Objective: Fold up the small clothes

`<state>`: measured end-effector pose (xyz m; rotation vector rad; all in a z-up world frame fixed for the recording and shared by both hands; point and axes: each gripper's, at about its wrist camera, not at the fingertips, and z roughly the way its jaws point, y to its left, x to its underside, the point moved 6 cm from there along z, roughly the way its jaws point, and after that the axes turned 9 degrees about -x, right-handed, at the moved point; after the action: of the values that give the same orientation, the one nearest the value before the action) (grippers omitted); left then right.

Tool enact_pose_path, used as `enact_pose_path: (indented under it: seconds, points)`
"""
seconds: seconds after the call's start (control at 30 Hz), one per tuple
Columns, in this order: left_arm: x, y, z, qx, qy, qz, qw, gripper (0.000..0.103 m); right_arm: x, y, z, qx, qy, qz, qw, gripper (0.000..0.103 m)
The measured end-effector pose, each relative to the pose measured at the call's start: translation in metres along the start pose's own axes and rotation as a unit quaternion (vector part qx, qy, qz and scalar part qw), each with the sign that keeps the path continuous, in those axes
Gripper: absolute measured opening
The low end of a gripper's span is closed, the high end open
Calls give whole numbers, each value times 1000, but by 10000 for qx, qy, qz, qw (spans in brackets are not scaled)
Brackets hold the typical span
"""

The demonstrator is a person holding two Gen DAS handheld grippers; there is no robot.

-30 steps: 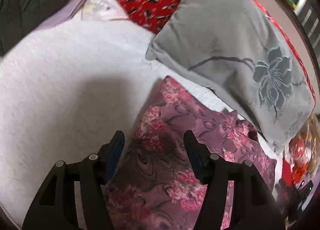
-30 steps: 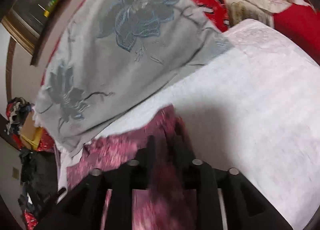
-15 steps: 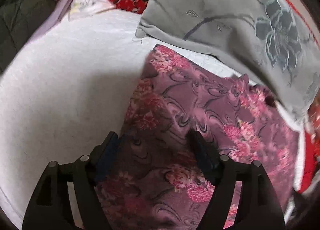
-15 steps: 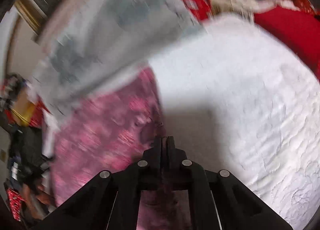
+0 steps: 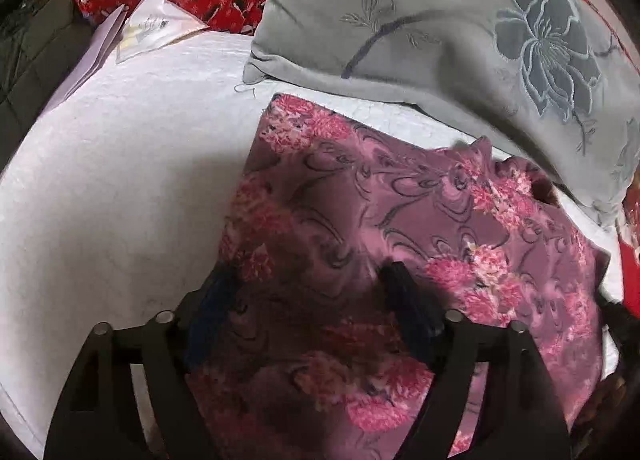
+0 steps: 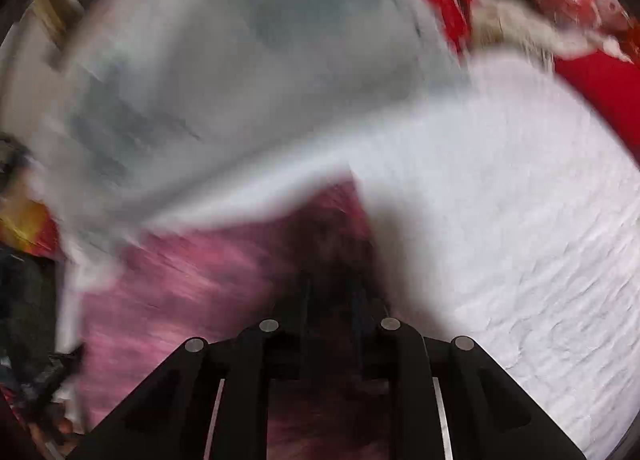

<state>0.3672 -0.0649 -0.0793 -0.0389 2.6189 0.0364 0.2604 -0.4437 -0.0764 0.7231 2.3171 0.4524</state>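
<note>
Left claw (image 5: 308, 292) stands wide over the purple, pink-flowered fabric garment (image 5: 420, 227), which lies spread on the white quilted bed (image 5: 120, 179). Right claw (image 6: 334, 292) is blurred; grip cannot be told. Folding appears barely begun.

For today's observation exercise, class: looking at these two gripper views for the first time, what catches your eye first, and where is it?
The purple-pink floral patterned garment stands out, spread on the white textured bedspread, with the open left gripper over its near edge. Behind it lies a grey pillow with an embroidered dark flower, overlapping the garment's far corner. The right wrist view is motion-blurred; the right gripper sits over the same cloth, its grip unclear.
</note>
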Motion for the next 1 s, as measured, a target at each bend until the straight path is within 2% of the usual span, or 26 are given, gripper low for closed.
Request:
enact_pose_path:
  seconds: [0.07, 0.17, 0.2, 0.23, 0.27, 0.37, 0.43, 0.5, 0.53, 0.6, 0.63, 0.67, 0.7, 0.73, 0.83, 0.93, 1.0]
  points:
    - [-4, 5, -6, 192, 39, -167, 9997, 81, -3, 4, -3, -22, 117, 78, 9999, 16]
    - [-8, 17, -12, 443, -3, -564, 9974, 81, -5, 14, -20, -116, -267, -153, 9995, 21]
    - [-7, 18, -8, 463, 92, -604, 9971, 81, -3, 13, -21, -89, -284, -206, 9993, 25]
    - [-4, 17, -1, 388, 242, -559, 9974, 81, 2, 9, -15, 41, -137, -213, 9997, 39]
    - [-1, 16, 5, 300, 351, -492, 9977, 82, 9, 1, -5, 263, 177, -189, 9993, 43]
    - [1, 19, -4, 337, 329, -456, 9978, 81, 8, 5, -15, 381, 145, -182, 9990, 43]
    - [3, 26, -24, 657, 207, -572, 9960, 81, 9, 17, -32, -72, -15, -103, 9999, 43]
    - [11, 33, -35, 761, 151, -633, 9950, 81, 17, 22, -46, -160, -123, -233, 9995, 43]
    - [15, 35, -35, 738, 203, -619, 9951, 81, 24, 22, -47, -124, -63, -313, 9994, 44]
    - [26, 33, -25, 591, 466, -425, 9963, 81, 47, 10, -29, 108, 539, -347, 9979, 45]
    - [36, 31, -15, 457, 707, -159, 9963, 82, 47, 8, -31, 65, 472, -383, 9981, 45]
    - [44, 31, -13, 467, 766, 11, 9960, 82, 45, 10, -37, 112, 344, -396, 9986, 45]
    - [46, 35, -17, 526, 721, 40, 9960, 82, 44, 12, -41, 240, 400, -343, 9983, 45]
    - [51, 42, -24, 607, 785, 76, 9950, 81, 45, 17, -46, 238, 378, -298, 9986, 47]
    - [55, 71, -32, 700, 990, -180, 9925, 81, 54, 57, -64, -214, 222, -613, 9976, 47]
    - [59, 104, -36, 612, 1221, -407, 9898, 81, 81, 110, -62, -643, 448, -1225, 9894, 47]
    - [58, 123, -41, 664, 1310, -569, 9875, 81, 113, 155, -53, -1005, 784, -1757, 9762, 52]
